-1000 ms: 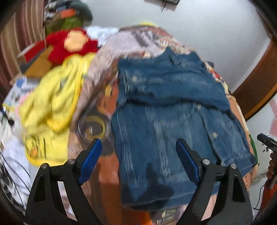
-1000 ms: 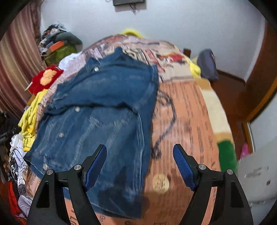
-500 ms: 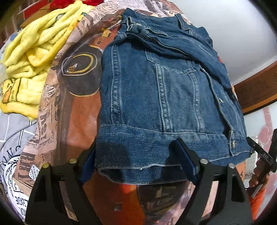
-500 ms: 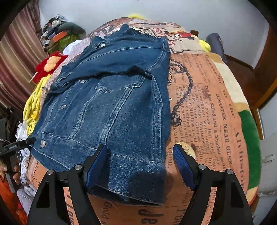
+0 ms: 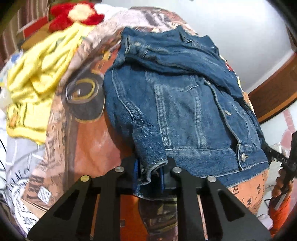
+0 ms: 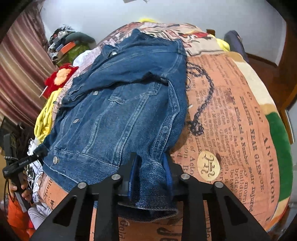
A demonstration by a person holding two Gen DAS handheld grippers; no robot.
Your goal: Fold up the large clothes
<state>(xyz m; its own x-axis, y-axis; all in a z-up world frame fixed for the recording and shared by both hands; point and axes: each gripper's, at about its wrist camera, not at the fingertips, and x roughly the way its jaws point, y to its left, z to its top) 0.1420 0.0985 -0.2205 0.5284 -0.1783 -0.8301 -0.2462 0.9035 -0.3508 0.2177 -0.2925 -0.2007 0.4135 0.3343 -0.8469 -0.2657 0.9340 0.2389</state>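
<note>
Denim jacket (image 5: 182, 103) lies lengthwise, collar far; left claw (image 5: 149, 174), right claw (image 6: 151, 172) closing, pinching hem corners.

Both hand-held grippers (image 5: 149, 173) (image 6: 151, 171) are closing on the jacket's (image 5: 185, 103) hem.

Bare blanket (image 6: 232, 115) right of the denim jacket (image 6: 120, 111) lies passable; left side obstructed by yellow garment (image 5: 37, 74) and red toy (image 5: 74, 16)

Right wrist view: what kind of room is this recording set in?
Most likely a bedroom at home: the denim jacket lies on a bed covered by a newspaper-print blanket, with a striped curtain and piled clothes at the side.
</note>
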